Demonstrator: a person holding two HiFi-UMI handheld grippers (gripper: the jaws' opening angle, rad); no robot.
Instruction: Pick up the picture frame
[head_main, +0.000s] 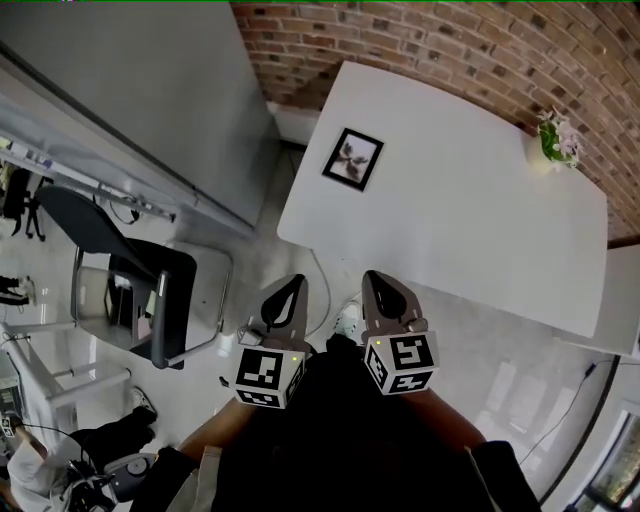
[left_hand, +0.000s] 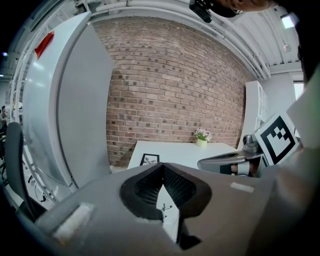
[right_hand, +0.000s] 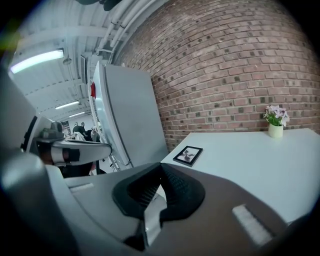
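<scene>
The picture frame (head_main: 353, 158) lies flat on the white table (head_main: 470, 220), near its far left corner. A small pot of flowers (head_main: 556, 140) stands on the far right side, well apart from the frame. The left gripper (head_main: 291, 284) and the right gripper (head_main: 376, 279) are side by side, close to the table's near edge. Each has its jaws pressed together, with nothing between them. A black chair (head_main: 120, 260) stands on the floor to the left.
</scene>
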